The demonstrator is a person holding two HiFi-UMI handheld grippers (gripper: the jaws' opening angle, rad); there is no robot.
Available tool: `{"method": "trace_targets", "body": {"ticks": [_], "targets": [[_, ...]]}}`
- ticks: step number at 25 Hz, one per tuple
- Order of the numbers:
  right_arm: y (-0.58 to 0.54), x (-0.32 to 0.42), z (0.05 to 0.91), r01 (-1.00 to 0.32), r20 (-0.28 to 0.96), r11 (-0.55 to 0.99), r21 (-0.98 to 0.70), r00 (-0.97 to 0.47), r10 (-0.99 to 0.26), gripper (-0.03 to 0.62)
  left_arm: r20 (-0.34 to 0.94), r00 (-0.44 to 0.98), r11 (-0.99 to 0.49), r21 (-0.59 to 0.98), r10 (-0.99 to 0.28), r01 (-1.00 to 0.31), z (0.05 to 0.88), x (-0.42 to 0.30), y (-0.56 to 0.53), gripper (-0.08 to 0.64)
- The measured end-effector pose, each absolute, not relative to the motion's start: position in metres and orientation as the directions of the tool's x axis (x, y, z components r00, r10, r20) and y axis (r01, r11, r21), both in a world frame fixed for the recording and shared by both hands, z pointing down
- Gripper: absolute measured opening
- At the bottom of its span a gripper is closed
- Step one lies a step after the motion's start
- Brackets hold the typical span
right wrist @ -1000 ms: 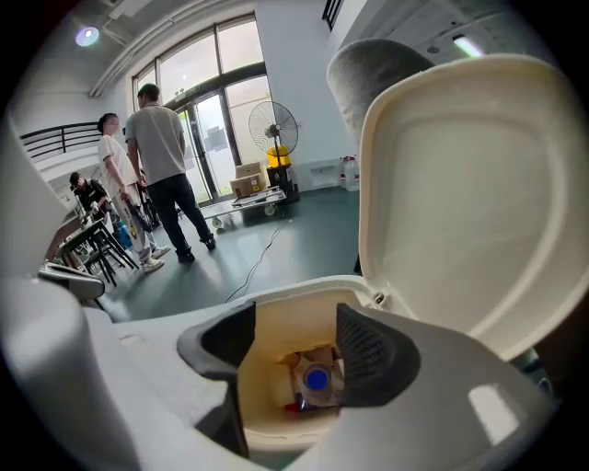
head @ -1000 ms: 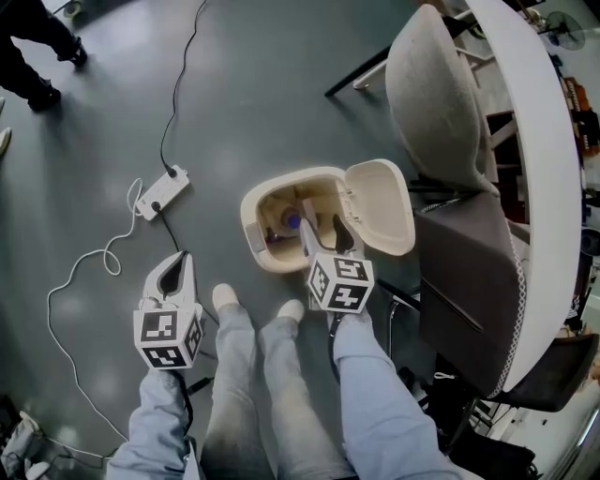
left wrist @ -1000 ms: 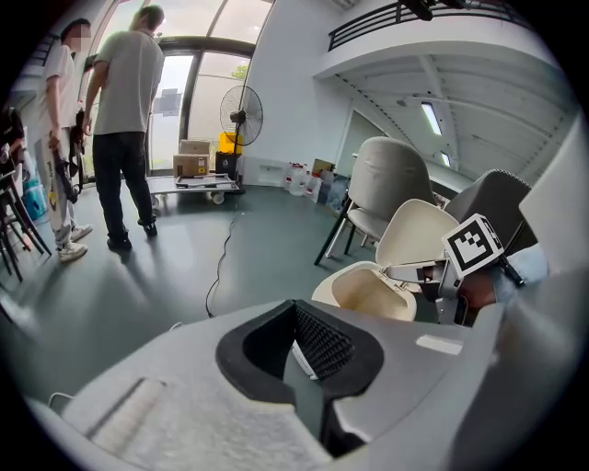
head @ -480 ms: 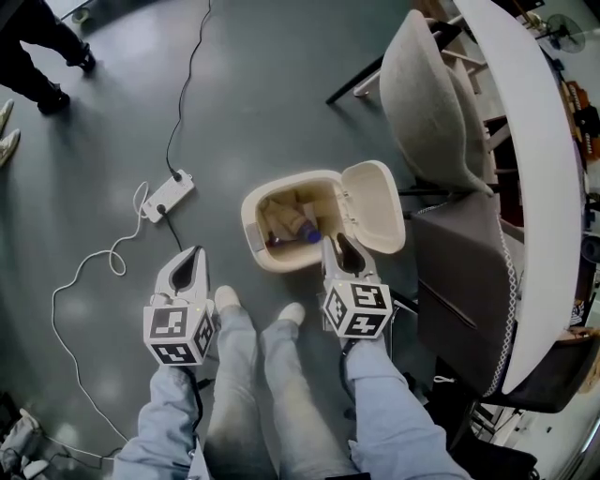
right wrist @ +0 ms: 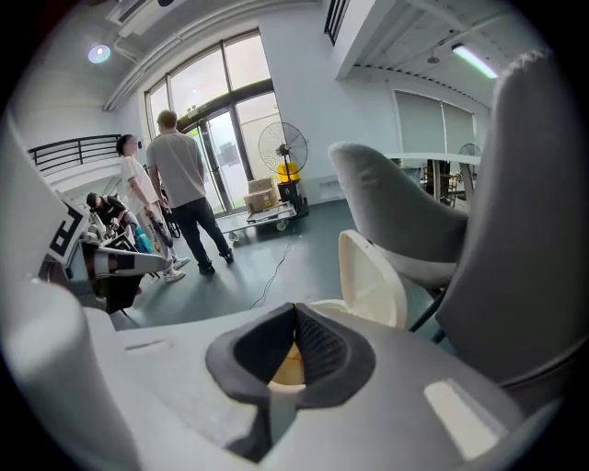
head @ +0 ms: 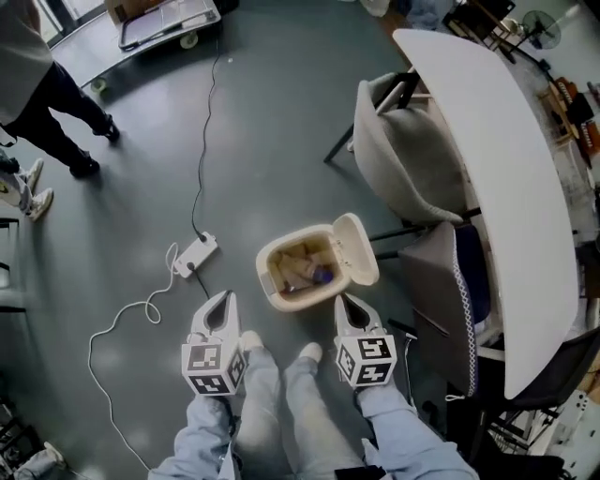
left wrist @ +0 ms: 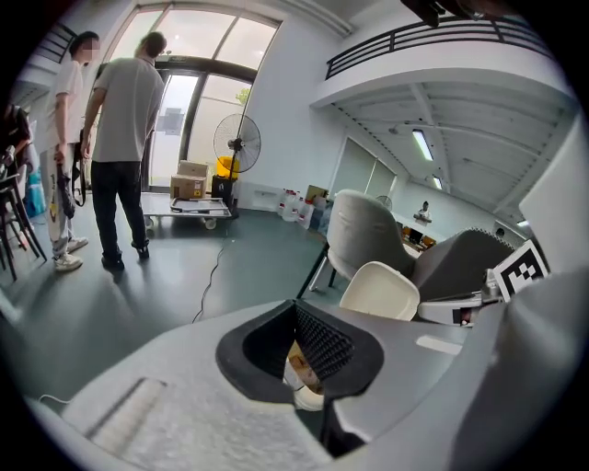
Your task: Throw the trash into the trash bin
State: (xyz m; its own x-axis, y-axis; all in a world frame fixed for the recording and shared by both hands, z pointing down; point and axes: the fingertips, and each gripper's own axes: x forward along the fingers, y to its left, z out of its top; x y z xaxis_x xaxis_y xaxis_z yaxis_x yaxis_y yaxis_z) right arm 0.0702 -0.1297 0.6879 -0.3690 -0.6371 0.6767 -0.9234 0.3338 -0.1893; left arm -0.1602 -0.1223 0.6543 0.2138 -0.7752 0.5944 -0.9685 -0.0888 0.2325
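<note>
The trash (head: pixel 314 275) now lies inside the open trash bin (head: pixel 292 302) on the floor; a moment ago the right tongs (head: pixel 343 300) were open down at the bin; now they are closed on nothing and lifted away; the left tongs (head: pixel 224 297) are closed and empty too; this throw looks done.

Grey floor (head: pixel 281 112). White power strip (head: pixel 195 255) lay on it, white cable (head: pixel 122 319) looped away from strip, black cable (head: pixel 208 122) ran toward far trolley (head: pixel 164 23). Person (head: pixel 47 103) stood upper left. Light grey chair (head: pixel 408 159) and darker chair (head: pixel 441 281) sat beside long white counter (head: pixel 511 169). Pedestal fan (left wrist: pixel 236 143) stood near glass doors (left wrist: pixel 207 110).
</note>
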Motion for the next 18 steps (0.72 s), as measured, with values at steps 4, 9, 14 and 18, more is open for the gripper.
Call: {"method": "trace_targets", "body": {"ticks": [4,9,14,18], "targets": [[-0.136,0.075,0.618,-0.915,0.645,0.359,-0.186,-0.389,-0.657,0.005,0.580,0.203,-0.102,0.202,-0.789,-0.974,0.591,-0.157,-0.138,0.009],[-0.134,0.093,0.518,-0.925,0.589,0.348,-0.156,-0.370,-0.719,0.005,0.548,0.240,-0.146,0.210,-0.801,-0.967,0.503,-0.135,-0.131,0.009],[-0.143,0.140,0.424,-0.964,0.479,0.252,-0.087,-0.262,-0.838,0.005,0.428,0.254,-0.199,0.170,-0.867,-0.965,0.411,-0.112,-0.139,0.009],[-0.138,0.167,0.378,-0.982,0.392,0.165,-0.093,-0.188,-0.901,0.005,0.358,0.232,-0.197,0.132,-0.904,-0.971,0.367,-0.106,-0.146,0.009]]}}
